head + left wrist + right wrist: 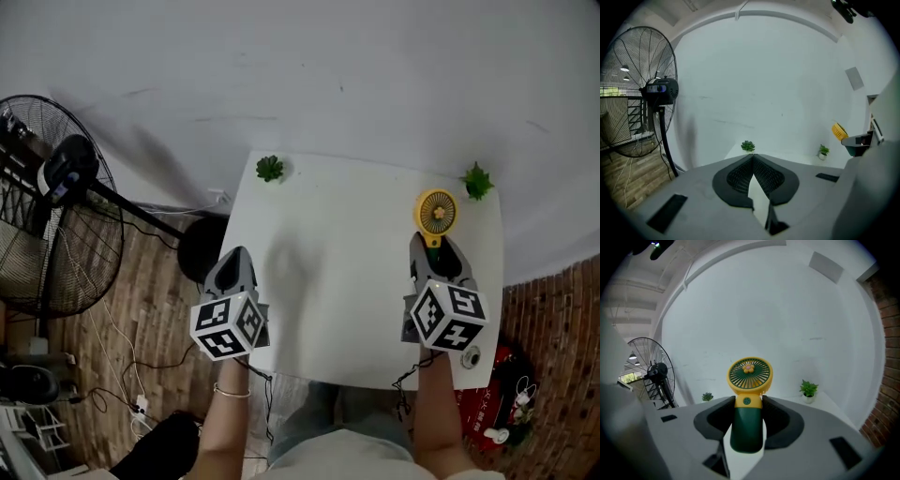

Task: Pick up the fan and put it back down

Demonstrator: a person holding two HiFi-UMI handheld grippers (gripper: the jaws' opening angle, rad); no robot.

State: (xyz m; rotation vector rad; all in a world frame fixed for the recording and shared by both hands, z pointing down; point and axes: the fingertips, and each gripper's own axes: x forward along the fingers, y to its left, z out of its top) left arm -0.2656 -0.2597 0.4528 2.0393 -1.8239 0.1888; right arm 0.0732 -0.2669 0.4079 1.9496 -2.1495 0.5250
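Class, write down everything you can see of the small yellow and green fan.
The small fan looks plastic: a round yellow head with a green grille and flower-shaped centre, a yellow collar with a green button, a dark green handle. The right gripper has its jaws closed on the handle's sides, the head pointing away from the person, above the far right part of the white table. Whether it touches the table is unclear.

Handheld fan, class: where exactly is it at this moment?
In the head view, the yellow-and-green handheld fan is at the far right of the white table, held in the right gripper, just left of the small potted plant at that corner.
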